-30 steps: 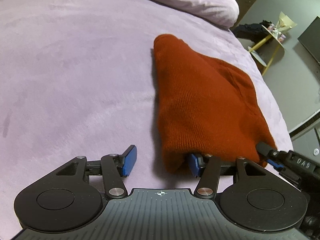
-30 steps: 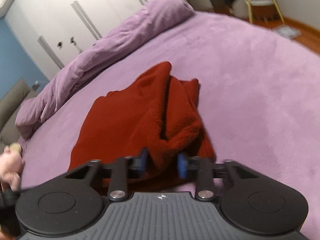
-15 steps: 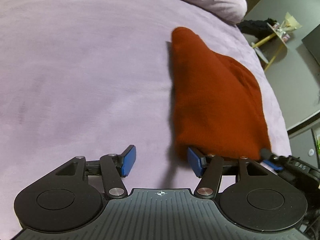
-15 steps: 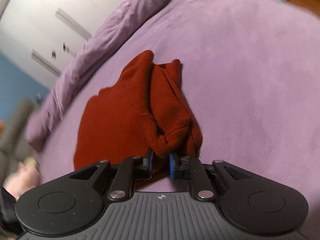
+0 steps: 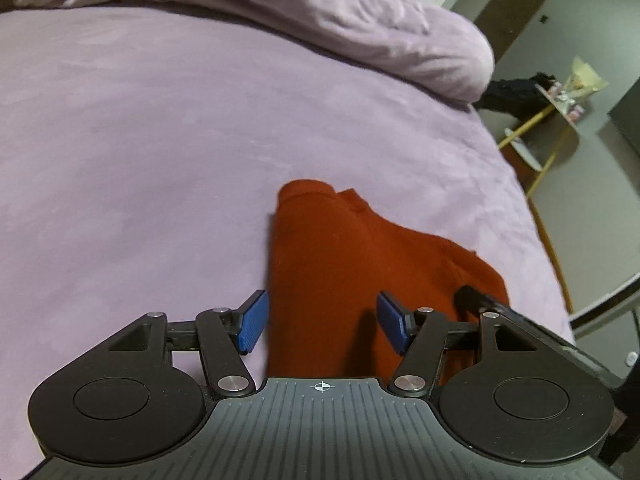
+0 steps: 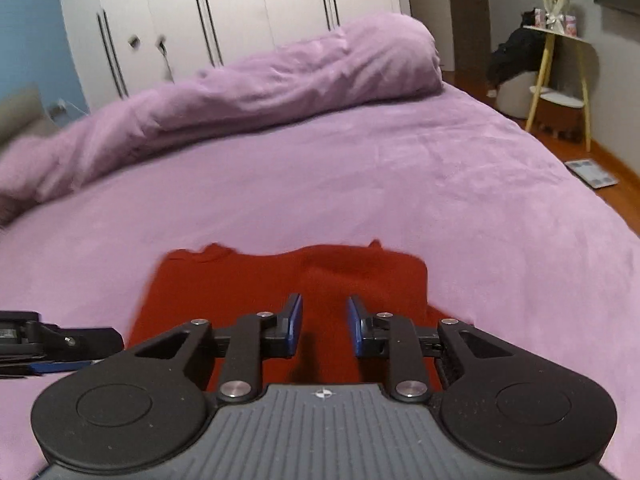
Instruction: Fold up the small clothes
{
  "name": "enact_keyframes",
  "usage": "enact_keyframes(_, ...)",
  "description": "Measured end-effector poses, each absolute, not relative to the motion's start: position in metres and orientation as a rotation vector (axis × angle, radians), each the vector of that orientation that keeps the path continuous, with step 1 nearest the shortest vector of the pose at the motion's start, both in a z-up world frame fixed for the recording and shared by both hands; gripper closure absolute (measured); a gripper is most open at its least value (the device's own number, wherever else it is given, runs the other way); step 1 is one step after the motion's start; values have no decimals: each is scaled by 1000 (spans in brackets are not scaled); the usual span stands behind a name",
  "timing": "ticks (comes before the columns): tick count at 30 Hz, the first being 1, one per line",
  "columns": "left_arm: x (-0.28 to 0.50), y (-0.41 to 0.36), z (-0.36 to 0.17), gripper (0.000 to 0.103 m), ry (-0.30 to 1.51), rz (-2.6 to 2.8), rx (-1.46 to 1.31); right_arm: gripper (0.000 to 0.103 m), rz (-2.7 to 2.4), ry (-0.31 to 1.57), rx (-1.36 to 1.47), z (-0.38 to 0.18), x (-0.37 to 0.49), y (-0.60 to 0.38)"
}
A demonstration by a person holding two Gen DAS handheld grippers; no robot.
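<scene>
Left wrist view: the red garment point(image 5: 344, 280) lies on the bed point(image 5: 140, 140) under both tongs, stretching ahead; left gripper point(image 5: 322, 322) and right gripper point(image 6: 324, 326) hover parted, empty, equally near.

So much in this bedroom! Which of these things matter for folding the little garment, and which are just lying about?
Part of the job:
- rust-red knitted garment, lying on the bed
- left gripper, open
- right gripper, open
- purple bedsheet, the work surface

Just lying about:
- rolled purple duvet
- yellow-legged side table
- white wardrobe doors
- flat scale on the floor
</scene>
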State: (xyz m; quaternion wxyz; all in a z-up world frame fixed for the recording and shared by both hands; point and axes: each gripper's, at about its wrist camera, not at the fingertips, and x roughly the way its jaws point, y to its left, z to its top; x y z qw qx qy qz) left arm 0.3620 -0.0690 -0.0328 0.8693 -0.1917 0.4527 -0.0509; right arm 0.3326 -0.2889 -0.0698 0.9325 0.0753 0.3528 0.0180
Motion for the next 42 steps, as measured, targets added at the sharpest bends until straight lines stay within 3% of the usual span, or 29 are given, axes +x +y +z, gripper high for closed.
enact_keyframes(2, 373, -84, -47, 35, 929, -97, -350, 83, 27, 725, 135, -83, 346, -290)
enact_keyframes(3, 376, -89, -54, 27, 918, -89, -317, 83, 7, 714, 111, -91, 347, -294)
enact_keyframes(5, 378, -94, -69, 23, 893, -88, -321, 83, -5, 661, 121, -102, 339, -302)
enact_keyframes(7, 376, -91, -81, 18, 886, -79, -370, 90, -41, 615, 158, -111, 333, -308)
enact_keyframes(11, 371, -93, -91, 16, 836, -57, -359, 90, -77, 572, 212, -124, 333, -316)
enact_keyframes(17, 357, -81, -62, 16, 934, -114, -315, 83, -13, 610, 283, -105, 330, -328)
enact_keyframes(18, 347, -75, -57, 16, 945, -140, -297, 79, 7, 626, 308, -98, 320, -334)
enact_keyframes(20, 327, -59, -52, 17, 952, -206, -302, 54, 38, 656, 322, -92, 299, -344)
enact_keyframes(21, 316, -47, -53, 17, 963, -251, -326, 36, 39, 680, 327, -91, 288, -351)
enact_keyframes(22, 309, -38, -55, 17, 984, -278, -357, 35, 43, 707, 337, -91, 275, -360)
enact_keyframes(28, 306, 0, -80, 19, 1059, -340, -657, 35, 190, 854, 754, -113, 264, -423)
enact_keyframes(35, 348, -23, -103, 23, 1124, -416, -709, 37, 322, 918, 950, -146, 303, -421)
enact_keyframes(38, 352, -26, -108, 34, 1114, -404, -740, 61, 324, 905, 988, -154, 313, -418)
enact_keyframes(40, 350, -26, -106, 46, 1102, -407, -736, 69, 316, 897, 993, -156, 315, -415)
enact_keyframes(42, 346, -23, -99, 51, 1081, -410, -737, 73, 310, 882, 976, -152, 312, -409)
